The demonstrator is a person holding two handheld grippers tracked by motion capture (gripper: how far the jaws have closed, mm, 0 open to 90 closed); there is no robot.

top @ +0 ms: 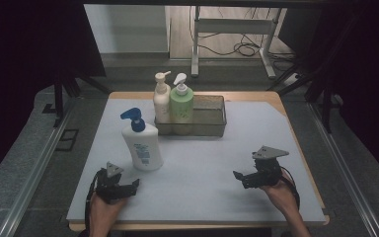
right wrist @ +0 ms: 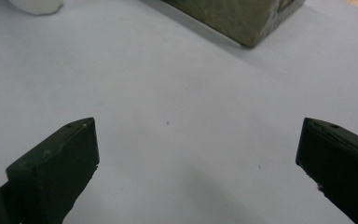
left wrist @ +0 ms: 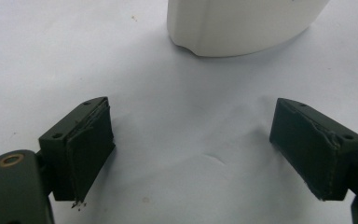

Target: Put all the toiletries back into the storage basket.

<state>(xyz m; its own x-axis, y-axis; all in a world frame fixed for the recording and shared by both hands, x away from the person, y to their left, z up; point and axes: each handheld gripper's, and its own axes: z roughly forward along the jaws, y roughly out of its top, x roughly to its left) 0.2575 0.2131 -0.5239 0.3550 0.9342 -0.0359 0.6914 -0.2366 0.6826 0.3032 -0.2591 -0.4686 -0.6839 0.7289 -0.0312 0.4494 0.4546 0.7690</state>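
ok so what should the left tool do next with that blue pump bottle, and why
Probably ease the left tool forward toward the blue-pump bottle: its jaws are open and empty, the bottle stands upright just ahead on the mat, outside the bin.

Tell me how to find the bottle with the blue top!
Look at the pale mat on the table, then find the see-through box near its far edge holding two bottles. The bottle with the blue top stands alone on the mat, outside the box, nearer the left gripper. It is white, and the widest of the three.
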